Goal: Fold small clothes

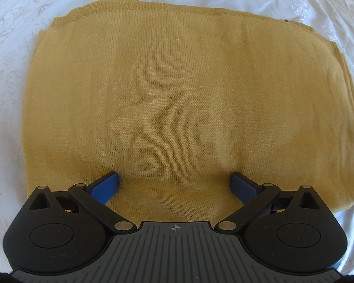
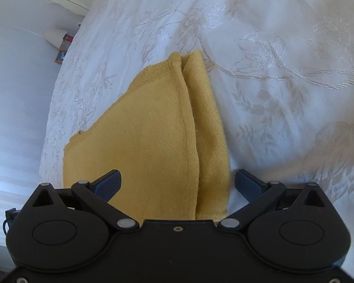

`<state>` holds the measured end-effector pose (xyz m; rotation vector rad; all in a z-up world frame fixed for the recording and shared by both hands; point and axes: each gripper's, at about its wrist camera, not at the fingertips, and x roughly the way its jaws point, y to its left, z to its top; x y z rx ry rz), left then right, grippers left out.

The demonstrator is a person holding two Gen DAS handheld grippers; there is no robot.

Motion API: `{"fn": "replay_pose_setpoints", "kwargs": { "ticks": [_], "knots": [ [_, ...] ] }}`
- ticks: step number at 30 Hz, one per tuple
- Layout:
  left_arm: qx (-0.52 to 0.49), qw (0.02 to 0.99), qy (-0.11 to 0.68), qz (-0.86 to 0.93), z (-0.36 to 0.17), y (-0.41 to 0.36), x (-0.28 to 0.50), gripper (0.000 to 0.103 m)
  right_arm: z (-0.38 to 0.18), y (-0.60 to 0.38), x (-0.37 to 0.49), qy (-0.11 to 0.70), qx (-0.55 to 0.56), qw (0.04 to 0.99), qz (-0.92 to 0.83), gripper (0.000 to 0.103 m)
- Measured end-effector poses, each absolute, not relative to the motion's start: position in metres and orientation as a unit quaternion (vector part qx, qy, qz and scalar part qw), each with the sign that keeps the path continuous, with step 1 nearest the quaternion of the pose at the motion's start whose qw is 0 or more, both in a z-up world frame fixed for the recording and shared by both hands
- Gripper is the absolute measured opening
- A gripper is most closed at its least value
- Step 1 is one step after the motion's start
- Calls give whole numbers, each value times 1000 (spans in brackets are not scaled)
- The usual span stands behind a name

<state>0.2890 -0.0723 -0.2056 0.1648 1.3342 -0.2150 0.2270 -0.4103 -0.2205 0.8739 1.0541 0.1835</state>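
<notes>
Two grippers, both jaws spread wide, nothing held. Left wrist: left gripper (image 1: pixel 174 184) low over the folded mustard-yellow knit garment (image 1: pixel 177 94) on the white embroidered bedspread (image 1: pixel 16 35). Right wrist: right gripper (image 2: pixel 178 182) straddles the layered edge at 6 o'clock; pinch all layers together.

1 folded yellow knit garment (image 1: pixel 177 89) lies on 1 white embroidered bedspread (image 2: pixel 283 59), between 2 grippers.
</notes>
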Motion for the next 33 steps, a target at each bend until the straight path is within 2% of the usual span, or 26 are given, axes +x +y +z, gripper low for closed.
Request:
{"fn": "replay_pose_setpoints", "kwargs": {
  "ticks": [18,33],
  "knots": [
    [74,778,616,-100,-205,-71,283,103,-233,-401,258,455,453,756,128,103],
    [75,778,615,-98,-206,-74,283,103,-238,-411,246,461,466,738,163,102]
  ]
}}
